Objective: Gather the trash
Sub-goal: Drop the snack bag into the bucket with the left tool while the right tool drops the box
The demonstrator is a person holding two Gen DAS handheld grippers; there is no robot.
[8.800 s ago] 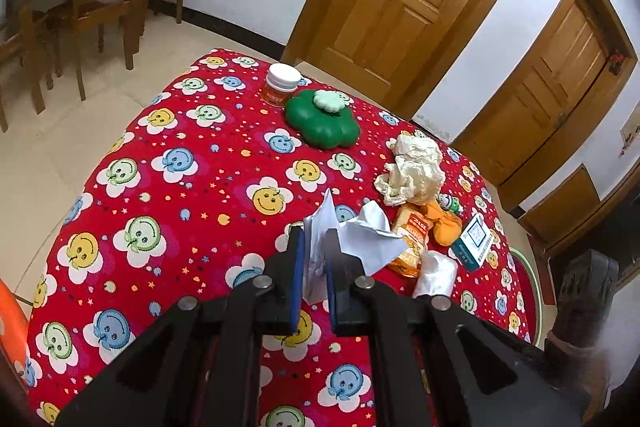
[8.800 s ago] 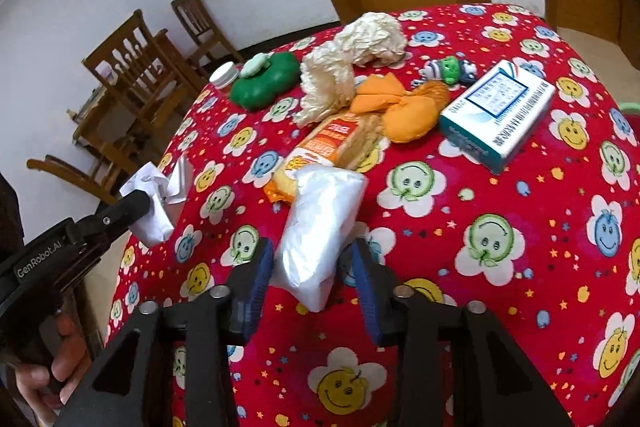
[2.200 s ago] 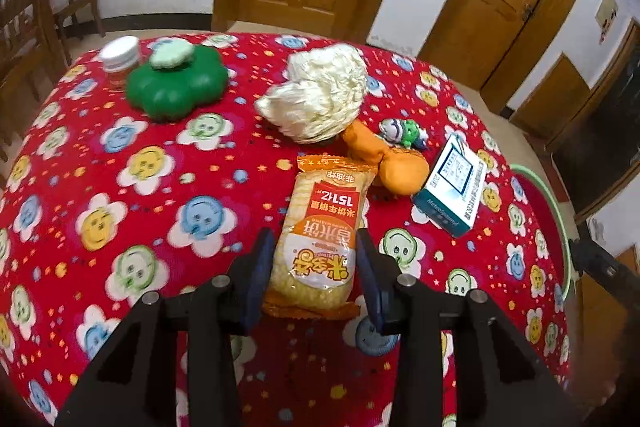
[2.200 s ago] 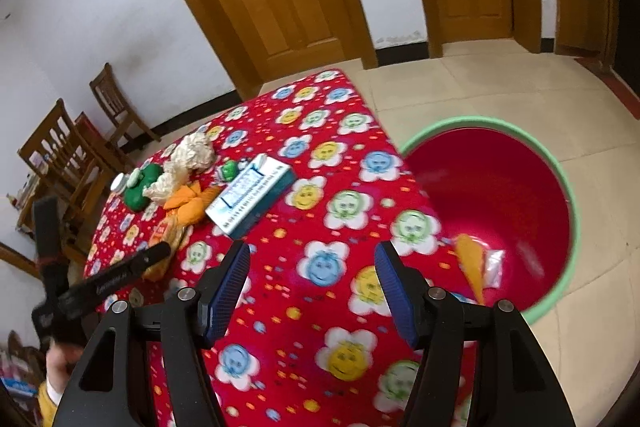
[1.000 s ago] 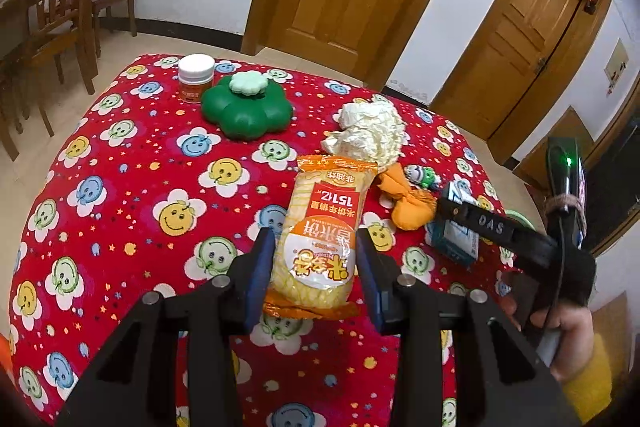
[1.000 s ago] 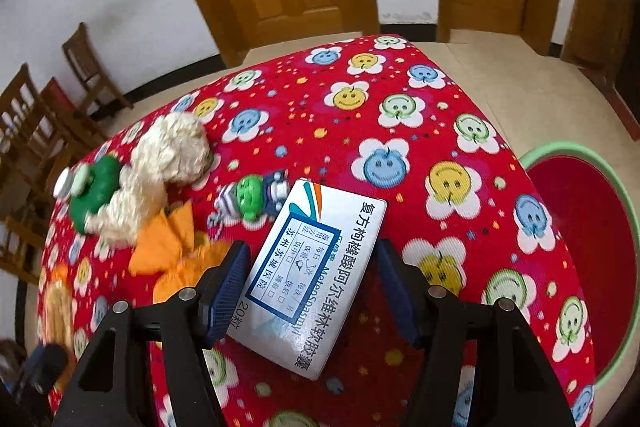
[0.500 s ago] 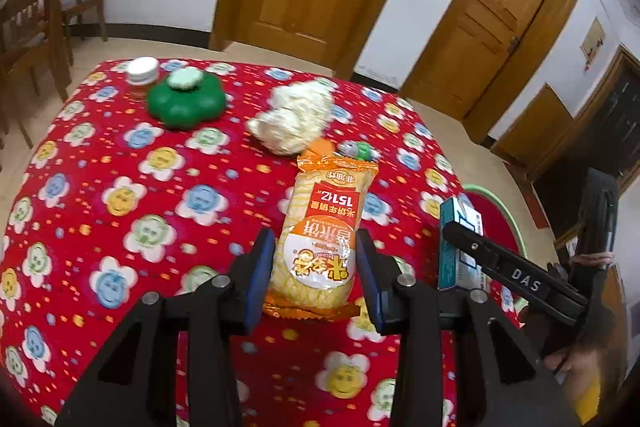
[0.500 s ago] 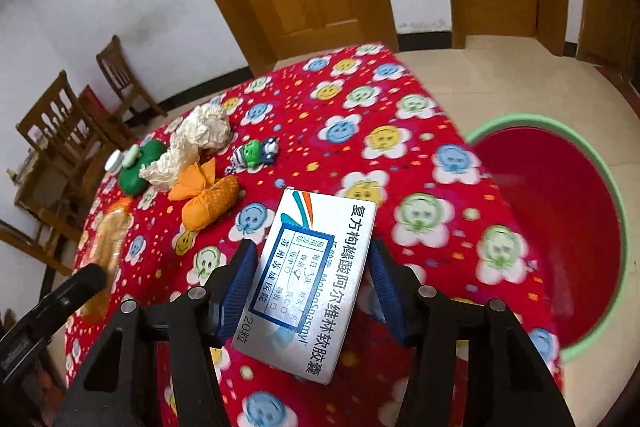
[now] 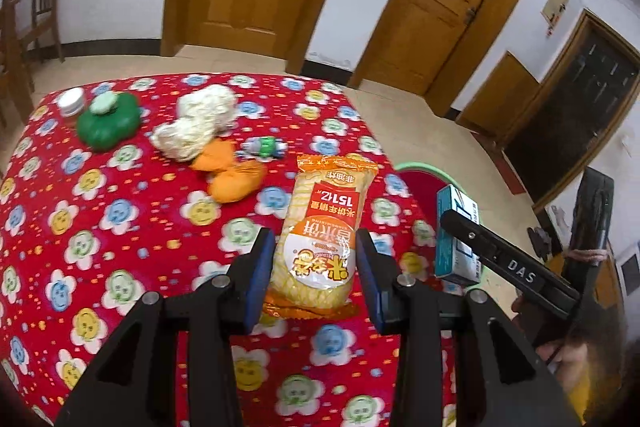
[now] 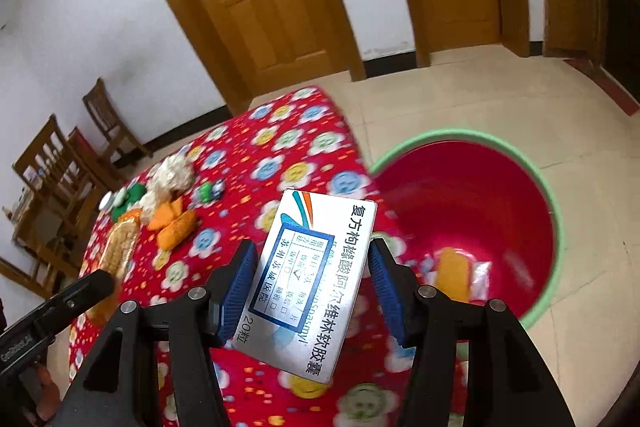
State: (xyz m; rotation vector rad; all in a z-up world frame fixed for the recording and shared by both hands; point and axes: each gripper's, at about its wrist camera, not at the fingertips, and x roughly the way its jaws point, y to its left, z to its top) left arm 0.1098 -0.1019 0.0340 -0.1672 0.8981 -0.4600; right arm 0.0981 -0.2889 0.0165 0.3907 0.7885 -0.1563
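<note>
My left gripper is shut on an orange snack packet, held above the red smiley tablecloth. My right gripper is shut on a white and blue medicine box, carried over the table's right edge. Beside the table, a red basin with a green rim stands on the floor, with an orange wrapper and a clear one inside. In the left wrist view the box and the right gripper's finger show at the right, in front of the basin.
On the table lie an orange bag, crumpled white paper, a small green toy, a green flower-shaped container and a white-lidded jar. Wooden chairs stand at the left. Doors line the far wall.
Both grippers have risen and swung right with their loads. The box came up off the tablecloth and now hangs near the basin, which looms larger in the right wrist view.
</note>
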